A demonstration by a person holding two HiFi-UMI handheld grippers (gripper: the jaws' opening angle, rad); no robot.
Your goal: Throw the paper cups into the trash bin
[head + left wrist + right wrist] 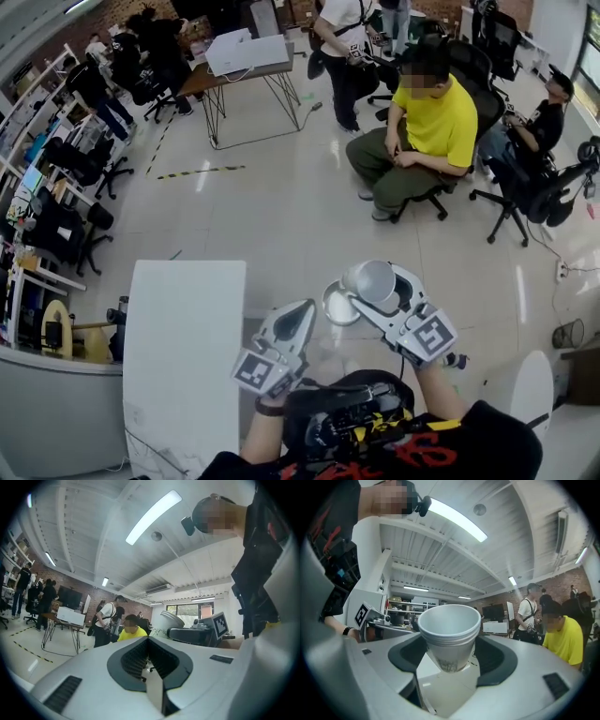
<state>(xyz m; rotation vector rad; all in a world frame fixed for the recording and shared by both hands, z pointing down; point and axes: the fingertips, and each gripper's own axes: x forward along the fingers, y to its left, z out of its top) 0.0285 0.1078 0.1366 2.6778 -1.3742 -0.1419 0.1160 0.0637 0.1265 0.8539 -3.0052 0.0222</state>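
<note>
Paper cups (449, 625), seemingly, in right gripper (452, 660)

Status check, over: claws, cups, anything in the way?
Right claw shut on stacked white paper cups. Left claw shut, empty. Person in yellow shirt seated ahead.

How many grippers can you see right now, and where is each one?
2. The left gripper is low in the head view's centre, jaws together with nothing between them. The right gripper is just right of it, holding nested paper cups. Neither is hidden.
</note>
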